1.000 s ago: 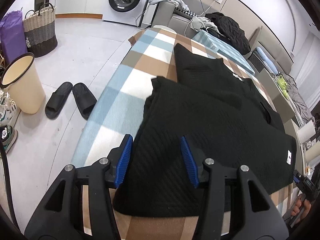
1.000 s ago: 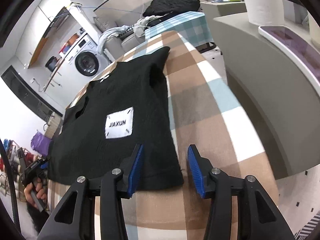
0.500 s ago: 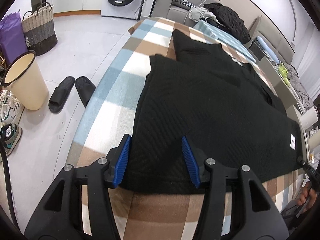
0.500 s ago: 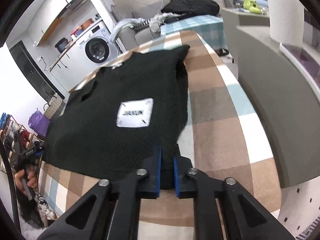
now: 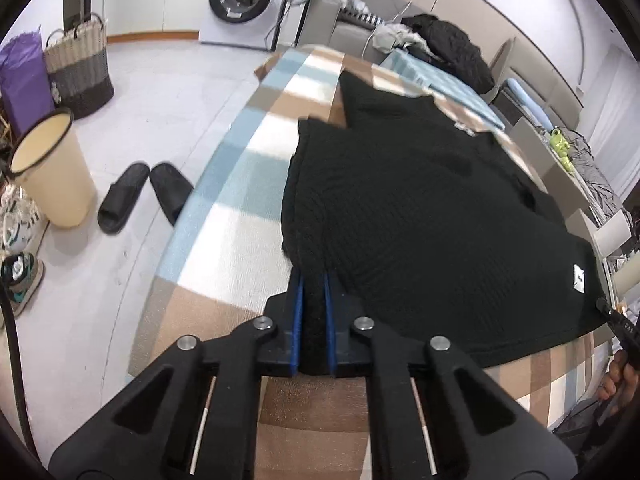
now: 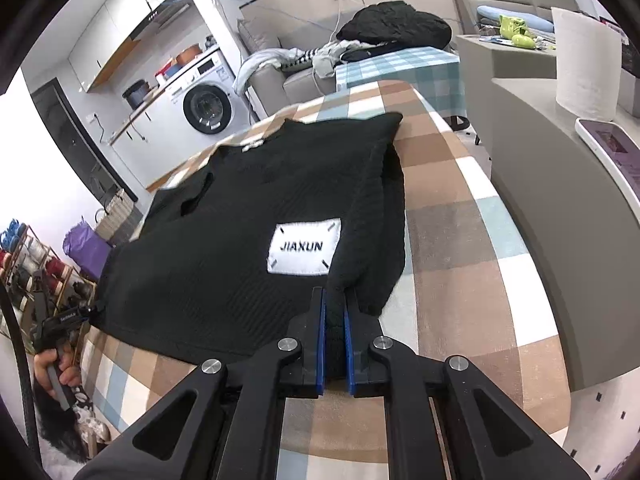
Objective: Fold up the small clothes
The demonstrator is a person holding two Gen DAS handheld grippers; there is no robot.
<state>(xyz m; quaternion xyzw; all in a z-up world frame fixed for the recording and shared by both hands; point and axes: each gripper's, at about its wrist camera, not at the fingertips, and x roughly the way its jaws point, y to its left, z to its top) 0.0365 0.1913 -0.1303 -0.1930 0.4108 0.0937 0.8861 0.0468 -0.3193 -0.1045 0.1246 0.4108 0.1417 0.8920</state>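
We see one black ribbed-knit sweater (image 6: 224,264) spread across the middle of the checked brown, blue and white cloth (image 6: 452,240) on the table. One white rectangular patch (image 6: 304,249) at frame centre reads "JIAXUN". Our left gripper (image 5: 313,280), jaws just closed, is clenched on the hem's corner; our right gripper (image 6: 335,300) pinches the other. Two black slippers (image 5: 144,194) lie at left, beside one cream bin (image 5: 52,172).

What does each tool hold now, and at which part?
Both hold the black garment: left tool and right tool each pinch a near hem corner.
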